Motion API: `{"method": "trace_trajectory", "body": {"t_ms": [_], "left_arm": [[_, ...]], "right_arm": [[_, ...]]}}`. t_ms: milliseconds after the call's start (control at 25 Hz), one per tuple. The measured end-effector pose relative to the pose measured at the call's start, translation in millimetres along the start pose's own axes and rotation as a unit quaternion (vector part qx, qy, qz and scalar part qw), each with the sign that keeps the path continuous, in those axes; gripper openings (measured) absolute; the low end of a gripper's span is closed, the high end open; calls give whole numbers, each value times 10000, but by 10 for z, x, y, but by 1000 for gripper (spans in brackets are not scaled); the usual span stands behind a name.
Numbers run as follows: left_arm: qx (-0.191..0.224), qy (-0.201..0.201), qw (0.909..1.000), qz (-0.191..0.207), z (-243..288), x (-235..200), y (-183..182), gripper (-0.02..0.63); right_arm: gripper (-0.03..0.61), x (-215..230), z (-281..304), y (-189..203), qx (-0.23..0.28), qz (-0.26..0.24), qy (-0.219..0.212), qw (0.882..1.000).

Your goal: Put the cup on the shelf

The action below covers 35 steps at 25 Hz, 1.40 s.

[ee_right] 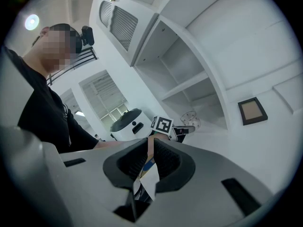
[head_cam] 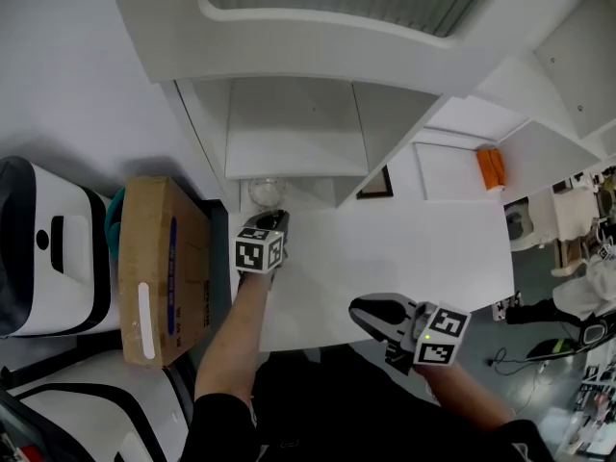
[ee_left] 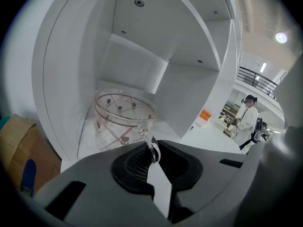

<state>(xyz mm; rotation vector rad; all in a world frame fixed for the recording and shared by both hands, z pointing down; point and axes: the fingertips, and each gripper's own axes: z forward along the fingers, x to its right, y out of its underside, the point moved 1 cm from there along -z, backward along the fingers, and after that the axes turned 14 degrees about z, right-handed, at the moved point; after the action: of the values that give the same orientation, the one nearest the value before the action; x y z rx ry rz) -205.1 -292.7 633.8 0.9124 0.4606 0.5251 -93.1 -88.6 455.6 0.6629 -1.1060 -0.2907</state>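
The cup [ee_left: 124, 117] was upright in the lowest bay of the shelf [ee_left: 189, 93], its handle pinched in your left tongs [ee_left: 152, 148] at its 6 o'clock. Your right tongs [ee_right: 151, 145], narrow and empty, hung above the surface [head_cam: 404, 248] at 4 o'clock.

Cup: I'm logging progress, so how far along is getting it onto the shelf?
Done: the glass cup is already inside the shelf's lowest compartment. In hand: the left gripper is clamped on its handle; whether the base rests down is unclear. Left: release and withdraw. The right gripper is shut and empty.
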Motion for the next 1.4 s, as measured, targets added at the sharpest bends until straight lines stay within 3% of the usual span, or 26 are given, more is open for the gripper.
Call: {"method": "trace_trajectory", "body": {"t_ms": [240, 360, 440, 640, 800, 1080, 1400], "left_arm": [[227, -244, 9992, -236, 63, -98, -99, 35], [500, -536, 9967, -344, -13, -40, -134, 136], [699, -780, 9934, -461, -119, -28, -135, 155], [825, -1145, 9867, -806, -334, 14, 13, 153], [733, -1085, 9896, -594, -311, 118, 50, 61], [644, -1011, 9922, -347, -242, 35, -11, 37], [622, -1156, 9905, -399, -222, -163, -113, 35]], "right_arm": [[18, 25, -13, 27, -58, 32, 71, 10000], [18, 24, -31, 36, -112, 27, 83, 9999], [18, 11, -31, 17, -140, -9, 69, 9999], [18, -40, -1, -56, -190, -127, -10, 9997], [18, -34, 3, -80, -217, -154, -28, 9996], [18, -33, -21, -124, -183, -202, -20, 9996], [18, -8, -114, -171, -50, -166, 64, 9998]]}}
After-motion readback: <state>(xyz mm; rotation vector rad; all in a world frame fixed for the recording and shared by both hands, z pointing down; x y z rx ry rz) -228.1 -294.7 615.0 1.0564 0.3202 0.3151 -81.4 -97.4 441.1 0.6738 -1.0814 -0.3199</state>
